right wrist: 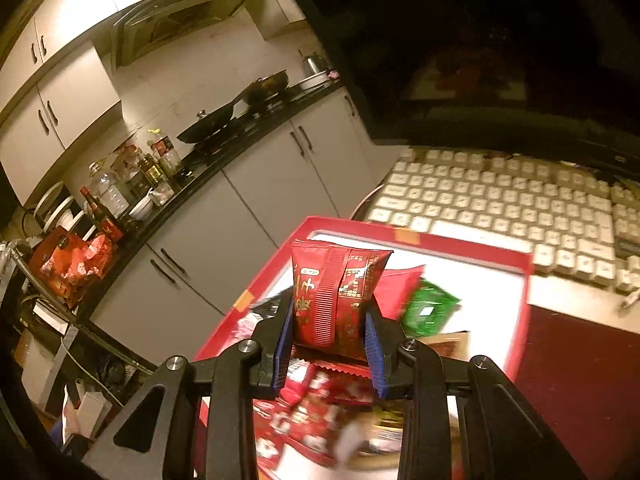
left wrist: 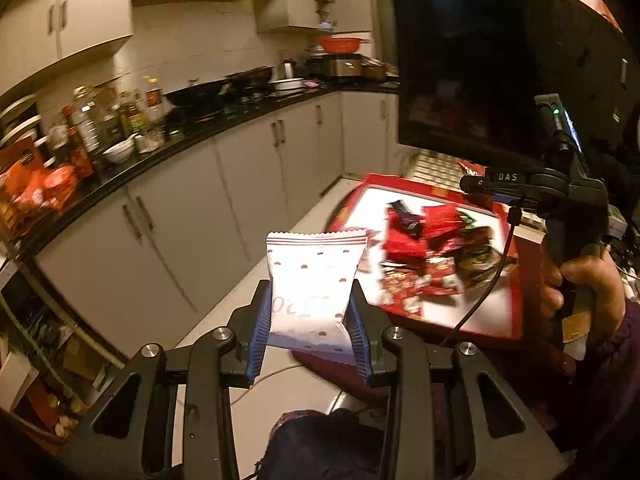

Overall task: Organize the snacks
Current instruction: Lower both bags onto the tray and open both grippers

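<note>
Left gripper (left wrist: 310, 316) clamped white packet (left wrist: 316, 280), right gripper (right wrist: 330, 332) clamped red packet (right wrist: 338, 296) above tray (right wrist: 520, 264); best lowered before release.

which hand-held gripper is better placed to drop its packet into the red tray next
Right. The right hand-held gripper holds its red packet directly above the red tray. The left hand-held gripper holds a white packet short of the tray, so it likely needs more travel.

Dim, warm-tinted fisheye pictures: blurred snacks, glaring white packet (left wrist: 316, 292), dark corners.
</note>
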Available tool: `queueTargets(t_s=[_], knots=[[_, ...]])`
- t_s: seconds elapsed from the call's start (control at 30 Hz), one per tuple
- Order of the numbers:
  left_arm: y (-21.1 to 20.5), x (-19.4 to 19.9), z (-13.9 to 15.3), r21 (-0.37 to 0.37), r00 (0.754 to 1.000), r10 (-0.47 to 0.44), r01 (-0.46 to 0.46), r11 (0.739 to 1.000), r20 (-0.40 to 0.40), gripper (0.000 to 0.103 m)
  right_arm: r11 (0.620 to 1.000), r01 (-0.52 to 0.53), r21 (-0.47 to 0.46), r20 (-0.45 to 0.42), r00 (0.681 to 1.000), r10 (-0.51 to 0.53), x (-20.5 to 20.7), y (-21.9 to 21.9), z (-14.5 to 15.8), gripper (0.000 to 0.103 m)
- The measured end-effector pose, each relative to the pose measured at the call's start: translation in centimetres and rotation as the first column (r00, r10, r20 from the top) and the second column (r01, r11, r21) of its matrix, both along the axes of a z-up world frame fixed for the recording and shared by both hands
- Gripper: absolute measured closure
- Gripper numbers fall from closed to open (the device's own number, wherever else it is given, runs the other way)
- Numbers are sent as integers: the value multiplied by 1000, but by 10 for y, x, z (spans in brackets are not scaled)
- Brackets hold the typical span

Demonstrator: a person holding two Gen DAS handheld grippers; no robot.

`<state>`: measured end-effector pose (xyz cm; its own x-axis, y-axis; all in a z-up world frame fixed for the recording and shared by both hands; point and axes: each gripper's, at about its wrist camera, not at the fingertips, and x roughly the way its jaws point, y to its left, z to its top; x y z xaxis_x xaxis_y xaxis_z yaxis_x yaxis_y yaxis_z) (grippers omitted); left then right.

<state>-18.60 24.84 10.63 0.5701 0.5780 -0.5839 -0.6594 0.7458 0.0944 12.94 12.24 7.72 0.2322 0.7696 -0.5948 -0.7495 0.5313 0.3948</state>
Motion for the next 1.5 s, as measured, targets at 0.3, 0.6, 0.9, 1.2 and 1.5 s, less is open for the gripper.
queueTargets(t_s=[0.3, 0.6, 0.9, 1.2, 1.5], knots=[[-11, 85, -10, -41, 986, -165, 164, 986, -13, 69, 998, 61, 15, -42, 997, -61, 50, -71, 11, 70], [16, 148, -26, -91, 983, -181, 177, 980, -40, 69, 998, 3, 70, -38, 999, 0, 63, -60, 14, 70], [37, 179, -50, -174, 970, -227, 210, 962, -88, 69, 988, -157, -2, -49, 986, 157, 46, -20, -26, 68], [53, 172, -40, -145, 967, -254, 247, 958, -28, 44, 983, -174, 66, 67, 983, 169, 35, -36, -7, 31], [50, 175, -47, -153, 930, -368, 363, 919, -1, 44, 998, -64, 20, 94, 994, 62, 59, -31, -23, 31]])
